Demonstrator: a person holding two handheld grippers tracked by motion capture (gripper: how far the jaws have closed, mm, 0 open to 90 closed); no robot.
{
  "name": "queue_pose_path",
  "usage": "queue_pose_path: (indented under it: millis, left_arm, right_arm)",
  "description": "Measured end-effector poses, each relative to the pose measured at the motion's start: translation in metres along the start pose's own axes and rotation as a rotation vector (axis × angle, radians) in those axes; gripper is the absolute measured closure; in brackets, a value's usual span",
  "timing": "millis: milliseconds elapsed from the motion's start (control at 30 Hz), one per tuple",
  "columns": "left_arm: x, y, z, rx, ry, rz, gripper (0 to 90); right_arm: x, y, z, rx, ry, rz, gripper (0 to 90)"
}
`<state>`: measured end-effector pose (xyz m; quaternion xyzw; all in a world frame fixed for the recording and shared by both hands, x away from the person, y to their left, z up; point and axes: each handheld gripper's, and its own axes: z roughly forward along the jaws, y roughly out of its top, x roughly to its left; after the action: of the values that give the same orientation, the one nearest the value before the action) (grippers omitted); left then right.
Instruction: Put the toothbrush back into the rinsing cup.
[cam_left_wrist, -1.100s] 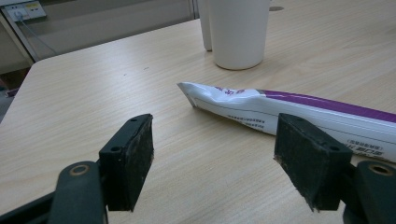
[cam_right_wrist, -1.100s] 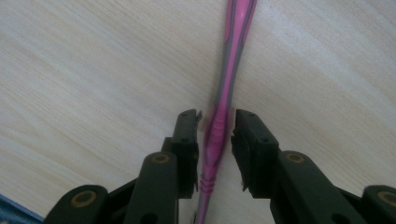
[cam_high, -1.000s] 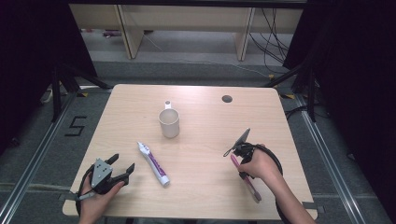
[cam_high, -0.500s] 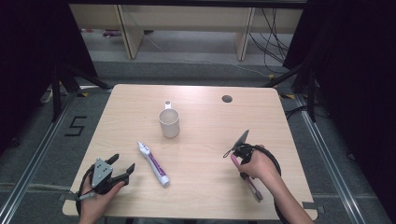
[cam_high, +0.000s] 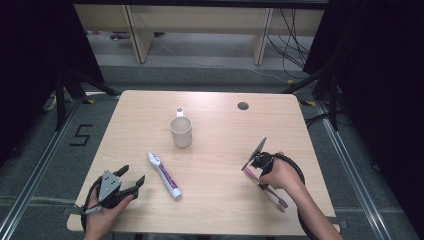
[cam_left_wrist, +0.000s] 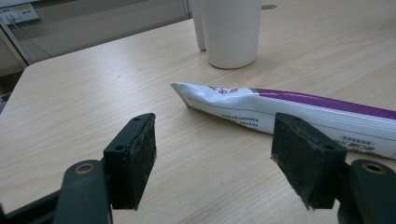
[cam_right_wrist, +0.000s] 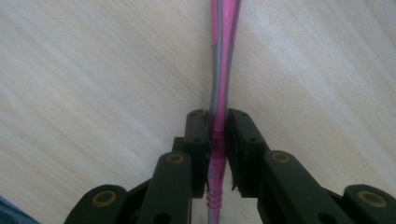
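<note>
A white mug (cam_high: 181, 132) stands upright mid-table, its handle facing the far side; its base is also seen as the mug (cam_left_wrist: 231, 32). A white and purple toothpaste tube (cam_high: 164, 175) lies flat in front of it. My left gripper (cam_high: 132, 177) rests open at the near left, and its jaws frame the crimped end of the tube (cam_left_wrist: 243, 105) without touching it. Near right, my right gripper (cam_high: 261, 164) is shut on a pink toothbrush (cam_high: 272, 191). The toothbrush (cam_right_wrist: 223, 56) runs straight out from the right gripper (cam_right_wrist: 217, 126), low over the wood. I cannot tell whether it touches.
The light wooden table (cam_high: 220, 135) has a round cable hole (cam_high: 243, 106) at the far right. Dark floor with rails surrounds it, and shelving legs and cables (cam_high: 295, 40) sit beyond the far edge.
The right gripper has shifted slightly and turned the toothbrush a little. The left gripper, tube and mug have not moved.
</note>
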<state>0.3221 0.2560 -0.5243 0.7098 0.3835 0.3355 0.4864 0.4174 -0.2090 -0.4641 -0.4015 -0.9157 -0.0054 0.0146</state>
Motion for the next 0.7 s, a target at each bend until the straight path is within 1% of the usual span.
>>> queue_pose_path:
  millis: [33, 67, 133, 167, 200, 233, 267, 300, 333, 367, 400, 433, 467, 500, 533, 567, 600, 633, 667, 700]
  left_arm:
    - [0.000, 0.000, 0.000, 0.008, -0.001, -0.001, 30.6]
    - [0.000, 0.000, -0.001, 0.008, -0.007, -0.002, 31.1]
    - [0.000, 0.000, -0.001, 0.007, -0.012, -0.001, 31.3]
    - [0.000, 0.001, -0.001, 0.005, -0.018, 0.005, 31.5]
    - [-0.002, 0.005, -0.003, -0.001, -0.044, 0.007, 32.0]
    - [-0.002, 0.005, -0.003, -0.001, -0.044, 0.007, 32.3]
    - [-0.006, 0.012, -0.004, -0.013, -0.068, 0.018, 32.6]
    - [-0.006, 0.012, -0.004, -0.013, -0.068, 0.018, 33.1]
    - [-0.011, 0.019, -0.004, -0.029, -0.111, 0.047, 33.3]
    - [-0.011, 0.019, -0.004, -0.029, -0.111, 0.047, 33.5]
    - [-0.017, 0.027, -0.003, -0.031, -0.146, 0.078, 33.8]
    - [-0.017, 0.027, -0.003, -0.031, -0.146, 0.078, 33.9]
    - [-0.025, 0.034, -0.003, -0.036, -0.190, 0.102, 33.9]
    - [-0.025, 0.034, -0.003, -0.036, -0.190, 0.102, 34.0]
    - [-0.029, 0.037, -0.002, -0.033, -0.214, 0.114, 34.0]
    - [-0.036, 0.043, -0.002, -0.028, -0.254, 0.139, 34.1]
    - [-0.038, 0.047, -0.002, -0.018, -0.269, 0.165, 34.1]
    - [-0.038, 0.047, -0.002, -0.018, -0.269, 0.165, 34.3]
    - [-0.046, 0.053, -0.001, -0.011, -0.328, 0.184, 34.5]
    - [-0.046, 0.053, -0.001, -0.011, -0.328, 0.184, 34.9]
  right_arm:
    - [0.000, 0.000, 0.000, 0.000, 0.000, 0.000, 78.9]
    - [0.005, 0.001, -0.005, 0.005, 0.005, 0.019, 78.9]
    - [0.008, 0.001, -0.007, 0.008, 0.012, 0.023, 78.9]
    - [0.008, 0.001, -0.008, 0.002, 0.017, -0.016, 78.9]
    - [0.009, 0.002, -0.009, -0.028, 0.005, -0.109, 78.9]
    - [0.009, 0.002, -0.009, -0.037, 0.006, -0.163, 78.9]
    - [0.012, 0.003, -0.010, -0.028, 0.016, -0.182, 78.9]
    - [0.012, 0.003, -0.010, -0.028, 0.016, -0.182, 78.9]
    - [0.017, 0.004, -0.012, -0.019, 0.028, -0.227, 78.9]
    - [0.017, 0.004, -0.012, -0.019, 0.028, -0.227, 78.9]
    - [0.022, 0.006, -0.015, -0.019, 0.032, -0.268, 78.9]
    - [0.022, 0.006, -0.015, -0.019, 0.032, -0.268, 78.9]
    - [0.028, 0.008, -0.018, -0.013, 0.034, -0.297, 78.9]
    - [0.028, 0.008, -0.018, -0.013, 0.034, -0.297, 78.9]
    - [0.030, 0.010, -0.020, -0.019, 0.059, -0.353, 78.9]
    - [0.033, 0.011, -0.021, -0.019, 0.056, -0.364, 78.9]
    - [0.036, 0.012, -0.023, -0.022, 0.055, -0.379, 78.9]
    - [0.036, 0.012, -0.023, -0.022, 0.055, -0.379, 78.9]
    - [0.037, 0.014, -0.023, -0.037, 0.056, -0.447, 78.9]
    - [0.037, 0.014, -0.023, -0.037, 0.056, -0.447, 78.9]
